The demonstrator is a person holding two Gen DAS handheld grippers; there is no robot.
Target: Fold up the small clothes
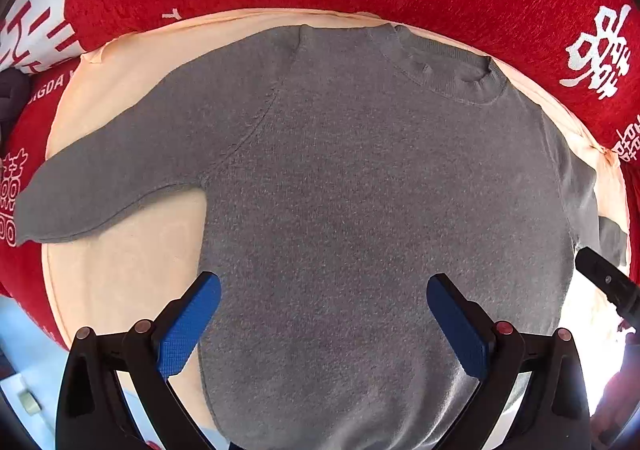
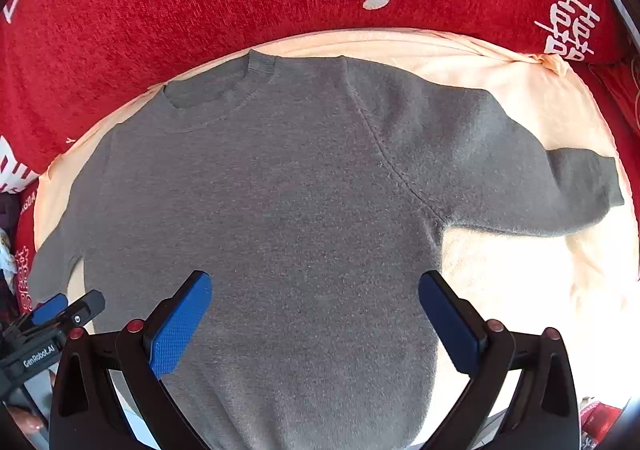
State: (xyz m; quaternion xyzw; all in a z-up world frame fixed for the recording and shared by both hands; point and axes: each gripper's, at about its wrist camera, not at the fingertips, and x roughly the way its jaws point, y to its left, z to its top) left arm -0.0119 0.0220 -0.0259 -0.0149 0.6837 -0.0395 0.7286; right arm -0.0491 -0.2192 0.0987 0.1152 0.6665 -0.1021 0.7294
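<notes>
Grey knit fills both of your wrist views: the small sweater lies flat and face up on a peach cloth, its body spread smooth, its ribbed neck toward the far edge and both sleeves stretched out to the sides. Your left gripper hangs over the lower left part of the body, pointing down at it, with its jaws wide apart and nothing between the blue pads; the left pad sits over the garment's side edge, where grey meets peach. Your right gripper hangs the same way over the lower right part, jaws equally wide, pads bare, and the grey fabric shows clear between them. From the right view you can see the right sleeve running out to the right with its cuff folded back on itself near the cloth's edge, while the left sleeve reaches past the peach cloth onto the red. That red cushion, plush and printed with white characters, curves around the far side of the peach cloth in both views. You can also pick out your left gripper at the lower left of the right view, beside the sweater's other sleeve, well apart from your right one.
</notes>
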